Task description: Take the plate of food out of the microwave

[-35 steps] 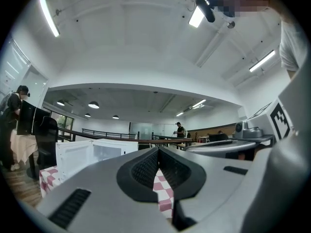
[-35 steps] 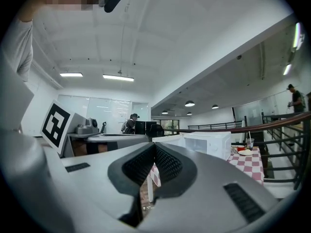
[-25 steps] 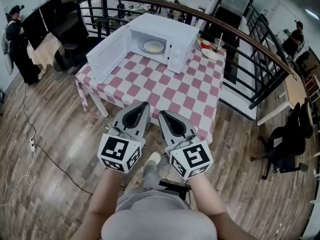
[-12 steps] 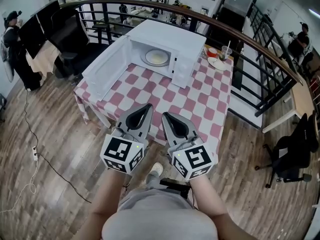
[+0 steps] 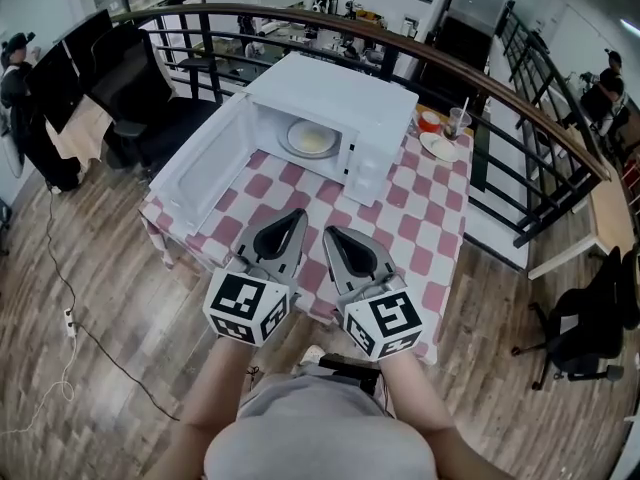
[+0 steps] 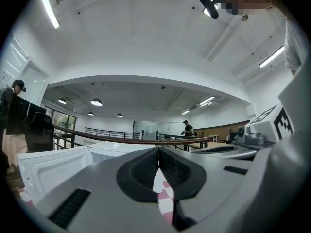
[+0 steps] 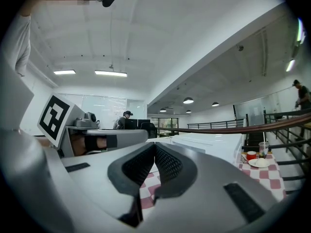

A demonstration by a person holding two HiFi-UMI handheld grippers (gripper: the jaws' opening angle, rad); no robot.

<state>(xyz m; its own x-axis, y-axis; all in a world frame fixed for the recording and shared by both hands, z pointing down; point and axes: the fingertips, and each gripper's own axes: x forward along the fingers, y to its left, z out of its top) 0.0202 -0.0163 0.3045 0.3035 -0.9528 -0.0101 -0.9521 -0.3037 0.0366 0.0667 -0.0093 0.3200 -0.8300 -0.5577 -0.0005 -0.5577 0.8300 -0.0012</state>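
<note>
A white microwave (image 5: 335,108) stands on a table with a pink-and-white checked cloth (image 5: 400,228). Its door (image 5: 205,173) hangs wide open to the left. Inside lies a plate of pale food (image 5: 311,139). My left gripper (image 5: 296,214) and right gripper (image 5: 328,232) hover side by side over the table's near edge, well short of the microwave. Both are shut with nothing between the jaws. In the left gripper view the left gripper (image 6: 158,152) points level at the microwave door (image 6: 53,166). The right gripper (image 7: 154,147) faces the microwave (image 7: 209,147) too.
At the table's far right stand a cup with a straw (image 5: 458,122), a red bowl (image 5: 429,121) and a small plate (image 5: 440,146). A curved wooden railing (image 5: 480,73) runs behind the table. People stand at the far left (image 5: 22,88) and far right (image 5: 605,83).
The table and microwave have drawn closer in the head view. Both grippers have advanced together from over the floor to over the table's near edge, still shut.
</note>
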